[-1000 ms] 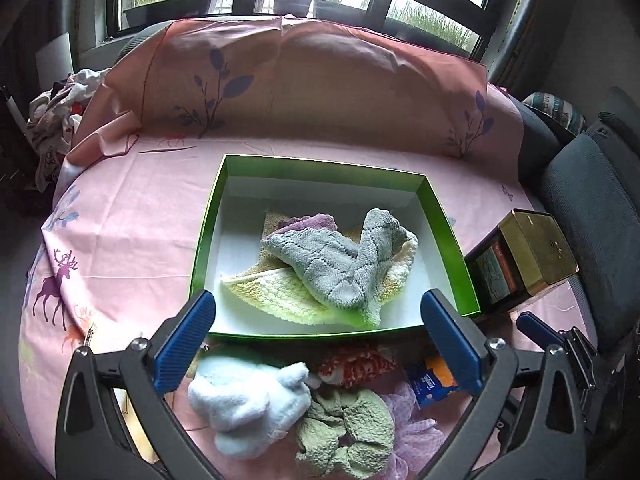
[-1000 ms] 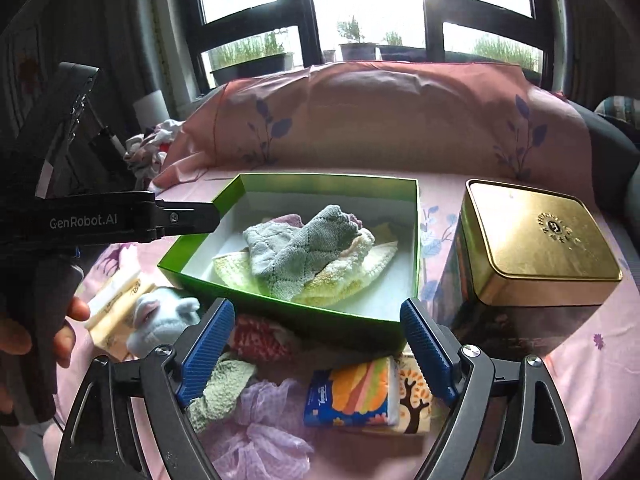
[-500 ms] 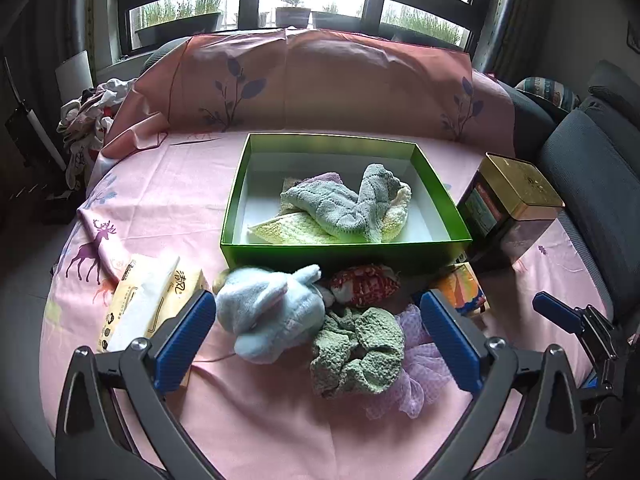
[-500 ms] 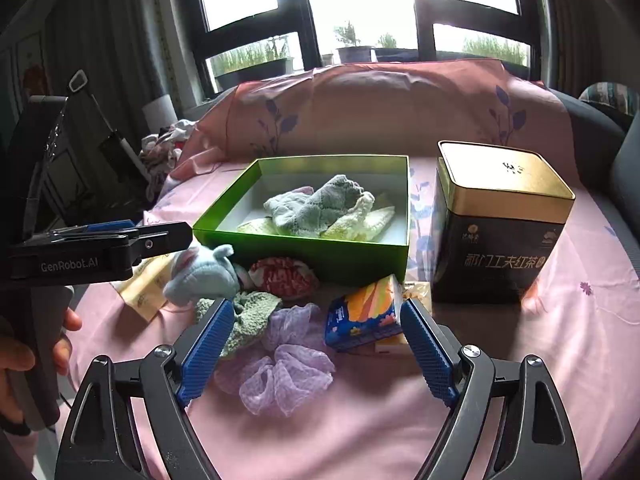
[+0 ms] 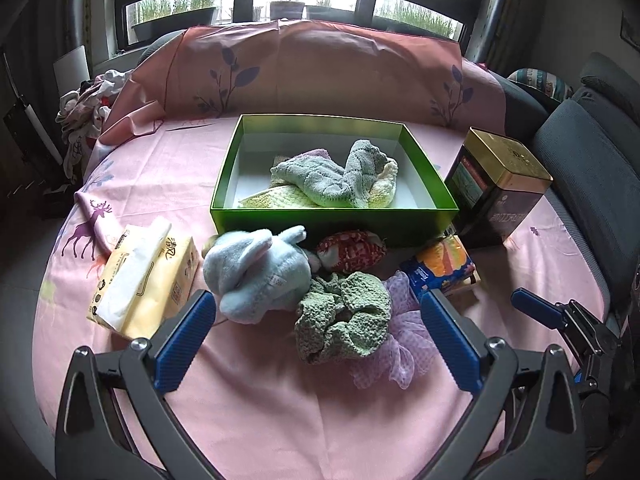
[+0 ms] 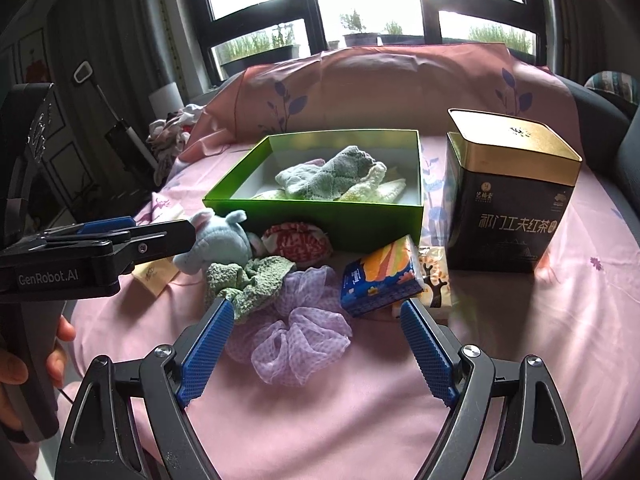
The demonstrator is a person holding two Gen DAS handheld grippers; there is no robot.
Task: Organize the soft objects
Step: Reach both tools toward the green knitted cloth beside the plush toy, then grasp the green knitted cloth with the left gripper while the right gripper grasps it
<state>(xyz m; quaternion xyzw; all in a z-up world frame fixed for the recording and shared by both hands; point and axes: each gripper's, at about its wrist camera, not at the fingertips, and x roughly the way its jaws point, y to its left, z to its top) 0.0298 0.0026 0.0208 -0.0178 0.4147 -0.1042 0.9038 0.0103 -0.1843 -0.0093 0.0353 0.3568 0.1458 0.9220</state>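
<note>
- green box sits mid tabletop, open, with a few cloths already heaped inside. i'd count that part done.
- left outside, in a cluster just in front of the box's near wall: blue plush, red pouch, green knit, lilac scrunchie. plush and pouch touch the knit; scrunchie lies against the knit's right side.
- non-soft things nearby: tissue pack at left, small tissue packet at right, tea tin beside the box. i judge these stay put.
- my left claw is released, nothing between its pads; knit and plush lie just ahead of it.
- my right claw is also released and empty, with the scrunchie lying just ahead between its tips.
- judgement: roughly under halfway; four soft items to go, no grasp begun yet.
</note>
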